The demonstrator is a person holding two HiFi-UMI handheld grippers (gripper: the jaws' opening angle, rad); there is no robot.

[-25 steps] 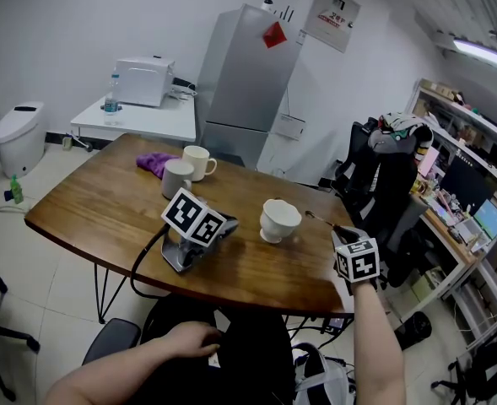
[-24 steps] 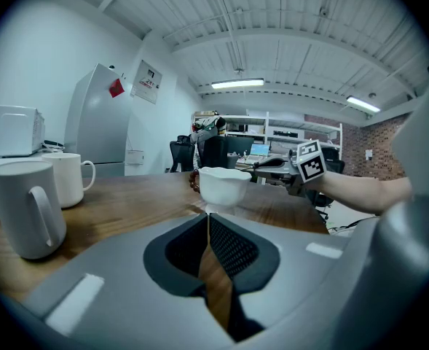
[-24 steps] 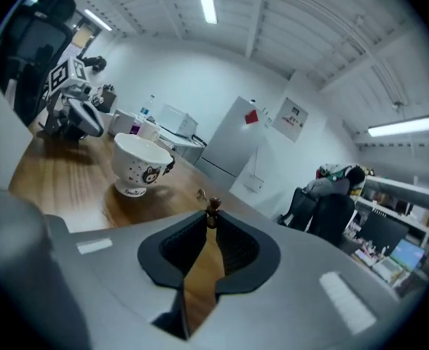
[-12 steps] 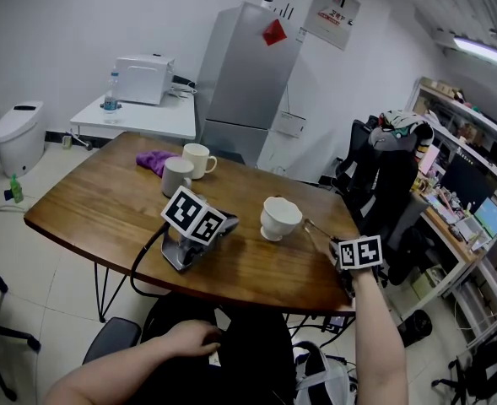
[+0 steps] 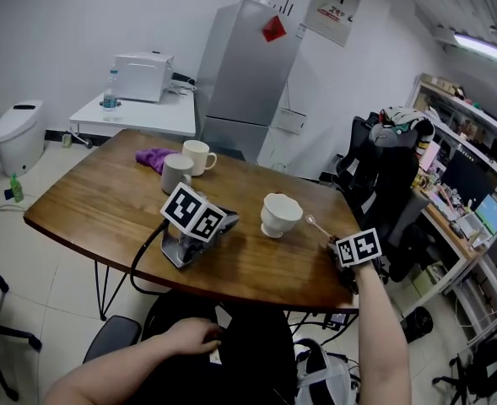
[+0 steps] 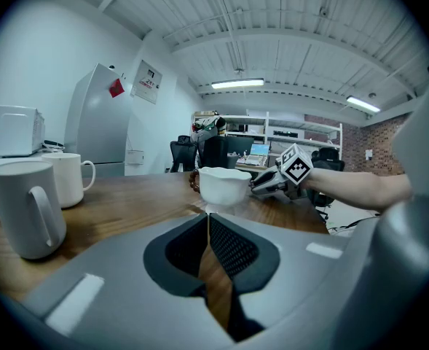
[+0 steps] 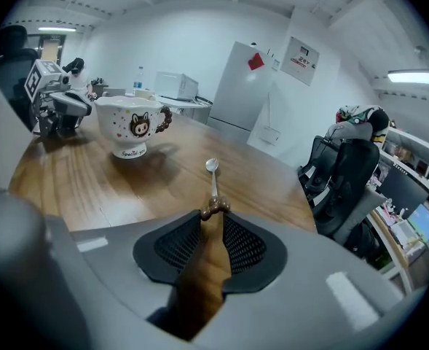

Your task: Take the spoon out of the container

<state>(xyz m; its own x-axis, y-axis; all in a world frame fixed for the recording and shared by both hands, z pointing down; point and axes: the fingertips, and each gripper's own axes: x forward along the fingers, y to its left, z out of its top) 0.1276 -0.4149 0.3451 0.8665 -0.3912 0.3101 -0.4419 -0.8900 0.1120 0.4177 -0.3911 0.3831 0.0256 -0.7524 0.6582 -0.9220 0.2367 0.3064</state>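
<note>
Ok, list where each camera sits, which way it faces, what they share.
Head view: on the head, down at the wooden table; shows right forearm, left gripper, right gripper.
Left gripper view: along its shut jaws toward the teacup, right forearm.
Right gripper view: along opening jaws, spoon handle between them.
All share the teacup.

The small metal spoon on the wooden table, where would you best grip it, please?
Probably the brown knobbed handle end, approached along the handle from the wooden table's near edge: the small metal spoon lies flat, bowl pointing away, and the knob is its thickest part.
</note>
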